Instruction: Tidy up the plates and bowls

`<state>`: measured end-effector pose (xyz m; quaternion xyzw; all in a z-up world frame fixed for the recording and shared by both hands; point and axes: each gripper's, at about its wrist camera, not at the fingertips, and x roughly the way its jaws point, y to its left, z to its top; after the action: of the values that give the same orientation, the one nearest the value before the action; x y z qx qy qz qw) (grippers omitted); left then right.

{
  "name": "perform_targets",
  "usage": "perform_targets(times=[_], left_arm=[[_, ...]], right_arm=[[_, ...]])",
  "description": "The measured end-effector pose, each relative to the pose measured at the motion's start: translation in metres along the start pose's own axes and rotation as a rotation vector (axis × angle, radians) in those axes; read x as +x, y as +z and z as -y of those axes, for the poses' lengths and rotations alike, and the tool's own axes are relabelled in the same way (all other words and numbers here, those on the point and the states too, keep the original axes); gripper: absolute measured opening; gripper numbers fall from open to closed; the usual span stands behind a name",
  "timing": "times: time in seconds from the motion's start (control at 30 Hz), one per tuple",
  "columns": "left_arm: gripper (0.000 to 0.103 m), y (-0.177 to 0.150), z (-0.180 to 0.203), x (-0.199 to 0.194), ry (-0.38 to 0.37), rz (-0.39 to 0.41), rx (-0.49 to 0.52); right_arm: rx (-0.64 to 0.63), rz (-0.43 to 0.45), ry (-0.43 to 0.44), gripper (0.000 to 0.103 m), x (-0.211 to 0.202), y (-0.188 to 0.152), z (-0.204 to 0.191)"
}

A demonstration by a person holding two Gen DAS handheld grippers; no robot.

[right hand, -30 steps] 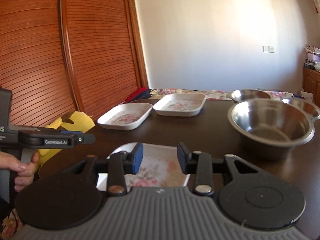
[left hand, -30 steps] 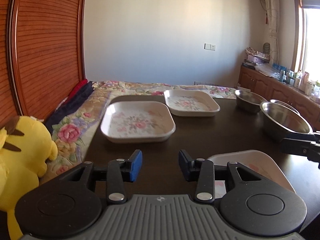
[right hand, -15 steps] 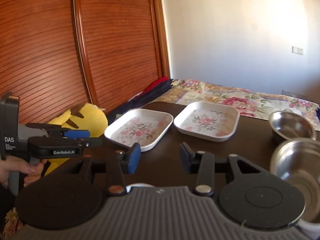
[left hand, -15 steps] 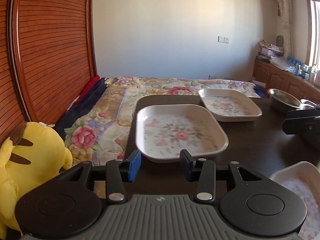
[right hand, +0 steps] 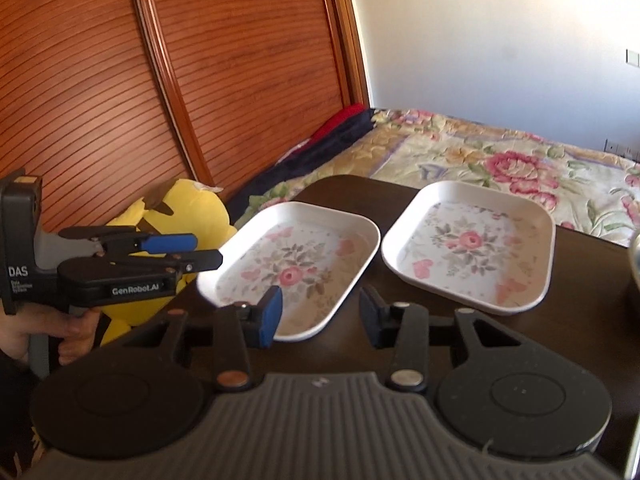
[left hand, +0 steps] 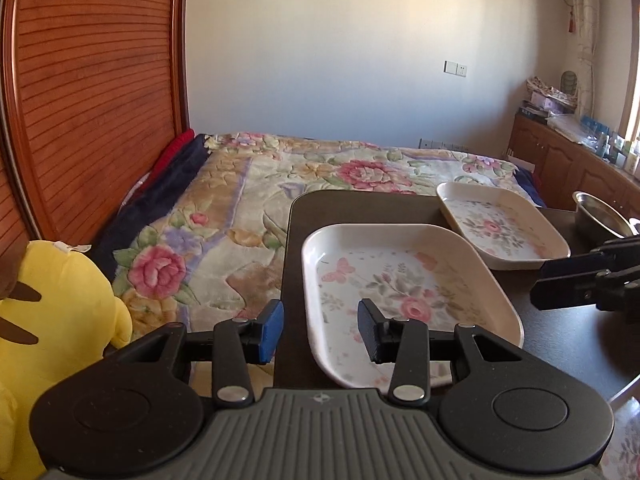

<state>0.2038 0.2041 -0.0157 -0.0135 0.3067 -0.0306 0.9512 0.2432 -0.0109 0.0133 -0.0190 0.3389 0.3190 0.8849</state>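
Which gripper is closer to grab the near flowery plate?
Probably the left gripper: the near plate's rim sits right between its open fingers. The right gripper hangs beside that plate, aimed nearer the gap before the far plate.

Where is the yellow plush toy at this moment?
In both wrist views the yellow plush toy sits at the left, off the table, below the wooden slatted door.
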Motion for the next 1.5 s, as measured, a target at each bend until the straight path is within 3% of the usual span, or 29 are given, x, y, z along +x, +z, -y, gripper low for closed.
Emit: perform_targets(times=[0.27, 0.87, 1.5], left_arm=[[0.031, 0.002, -0.006, 0.017, 0.003, -0.027, 0.011], [0.014, 0.002, -0.004, 0.024, -0.026, -0.039, -0.002], [0.014, -0.009, 0.007, 0.000, 0.007, -0.035, 0.006]], right_arm=[[0.035, -0.060, 0.002, 0.037, 0.029, 0.005, 0.007], [0.047, -0.114, 0.000, 0.019, 0.050, 0.007, 0.013], [0.032, -0.128, 0.010, 0.016, 0.045, 0.002, 0.011]])
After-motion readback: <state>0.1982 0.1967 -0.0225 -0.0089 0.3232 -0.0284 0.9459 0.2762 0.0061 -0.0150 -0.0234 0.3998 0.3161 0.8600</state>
